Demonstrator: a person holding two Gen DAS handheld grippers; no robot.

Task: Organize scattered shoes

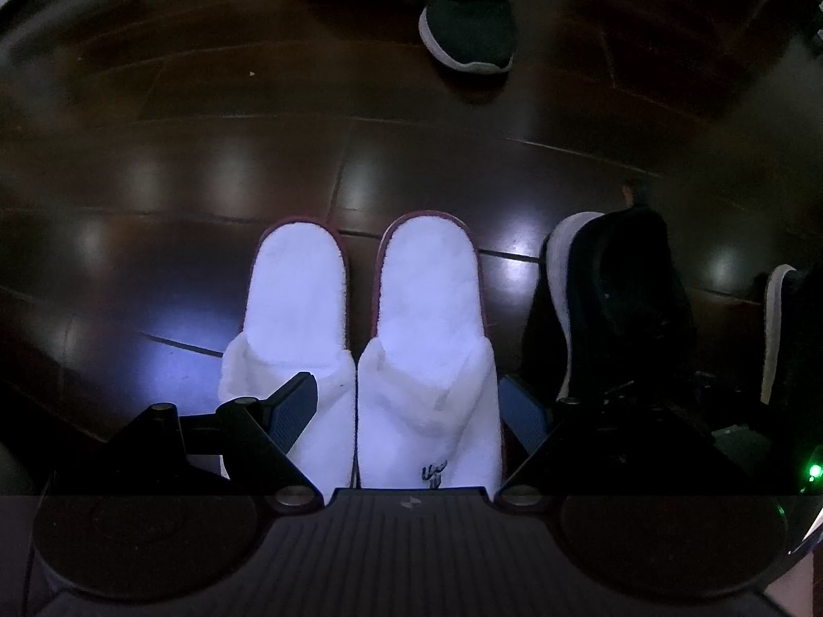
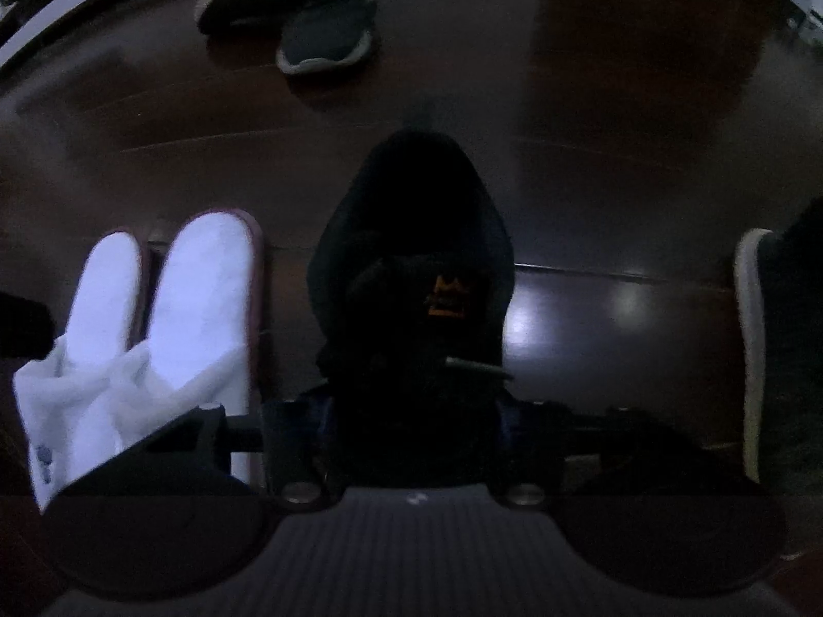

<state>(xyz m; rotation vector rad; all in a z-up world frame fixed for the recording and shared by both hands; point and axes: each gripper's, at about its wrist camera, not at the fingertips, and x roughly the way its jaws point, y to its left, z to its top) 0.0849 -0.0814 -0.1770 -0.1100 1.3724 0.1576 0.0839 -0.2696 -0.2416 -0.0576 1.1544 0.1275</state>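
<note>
Left wrist view: left tongs (image 1: 411, 401) spread wide around one white slipper (image 1: 429, 339). Right tongs (image 2: 411, 432) clamp the black sneaker (image 2: 411, 267) on the floor (image 2: 617, 180).

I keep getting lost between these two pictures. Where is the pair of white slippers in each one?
Left wrist view: the white slippers lie side by side at centre, between the open jaws of the left gripper.
Right wrist view: the same pair sits at lower left, beside the black shoe in the right gripper.
Shared landmark: the dark sneaker worn by a person near the top edge.
</note>
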